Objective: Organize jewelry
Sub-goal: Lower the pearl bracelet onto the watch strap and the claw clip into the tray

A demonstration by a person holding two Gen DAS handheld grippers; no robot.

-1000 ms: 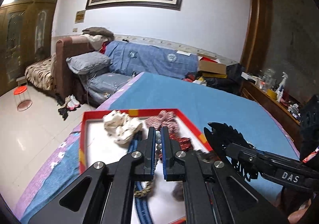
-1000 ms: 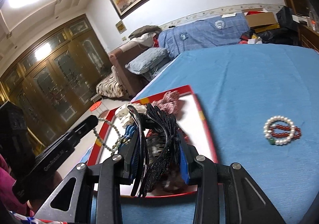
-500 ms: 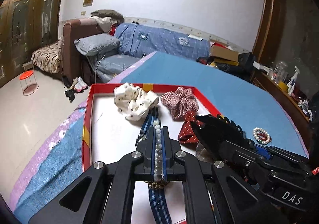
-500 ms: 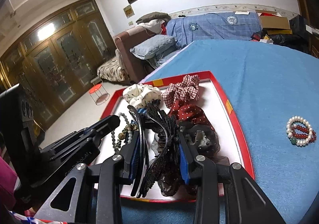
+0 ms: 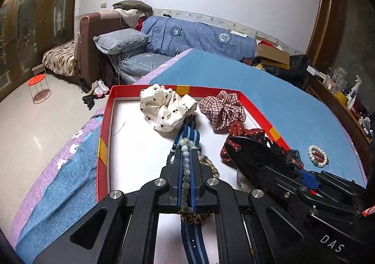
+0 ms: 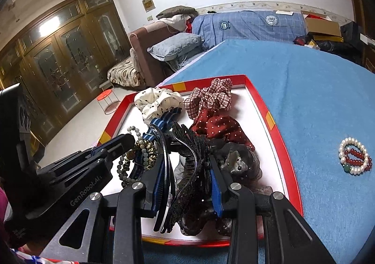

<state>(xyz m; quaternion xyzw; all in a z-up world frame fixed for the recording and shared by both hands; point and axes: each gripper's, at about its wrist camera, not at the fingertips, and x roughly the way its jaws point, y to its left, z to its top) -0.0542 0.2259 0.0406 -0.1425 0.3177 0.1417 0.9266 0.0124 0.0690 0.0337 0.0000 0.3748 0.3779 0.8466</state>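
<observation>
A red-rimmed tray (image 5: pixel 104 128) with a white floor lies on the blue bed. My left gripper (image 5: pixel 186 151) is shut on a pale green bead bracelet (image 5: pixel 185 167), low over the tray, above a blue striped strap (image 5: pixel 187 135). The bracelet also hangs from it in the right wrist view (image 6: pixel 138 146). My right gripper (image 6: pixel 187 160) is shut on a black lace hair clip (image 6: pixel 189 170), held over the tray's near right part (image 6: pixel 271 120). A pearl and red bead bracelet pair (image 6: pixel 355 158) lies on the bed right of the tray.
In the tray lie a white dotted scrunchie (image 5: pixel 166 109), a red plaid scrunchie (image 5: pixel 222 109), a dark red dotted scrunchie (image 6: pixel 220 128) and a grey gauze piece (image 6: pixel 236 158). A sofa (image 5: pixel 199 36) stands behind the bed and a cluttered side table (image 5: pixel 346 99) at the right.
Both grippers have come down and forward over the tray, each still holding its item. The bead bracelet now hangs close to the striped strap.
</observation>
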